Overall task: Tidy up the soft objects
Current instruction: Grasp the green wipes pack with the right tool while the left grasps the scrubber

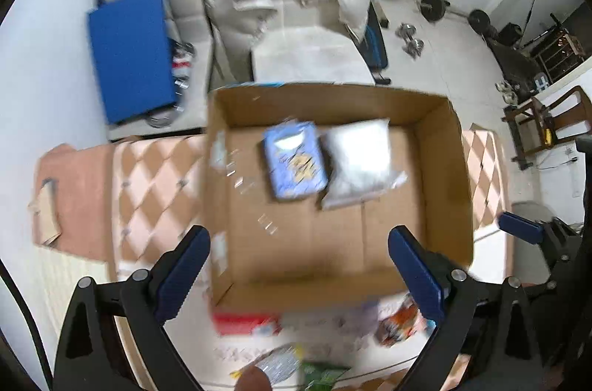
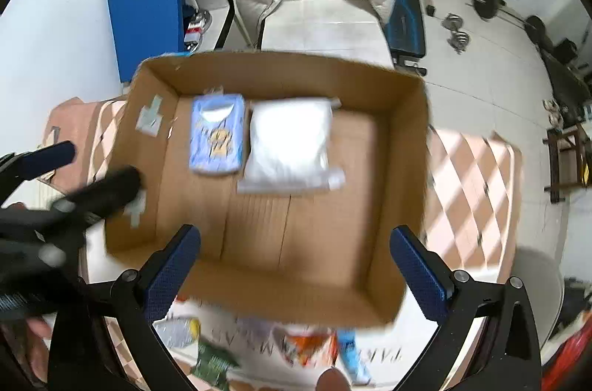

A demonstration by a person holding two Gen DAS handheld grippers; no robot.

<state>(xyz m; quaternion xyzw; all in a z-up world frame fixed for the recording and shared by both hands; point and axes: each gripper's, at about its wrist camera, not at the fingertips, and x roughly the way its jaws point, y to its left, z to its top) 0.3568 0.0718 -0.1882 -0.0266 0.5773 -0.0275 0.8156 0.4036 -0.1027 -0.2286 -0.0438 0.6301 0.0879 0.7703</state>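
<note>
The left claw is gaping wide with nothing in it, low in the frame over the box. The right claw is gaping wide and bare too. A blue pack and a white pack are lying side by side, touching, in the upper middle, inside the box. More packs are lying at the bottom edge, outside it.
</note>
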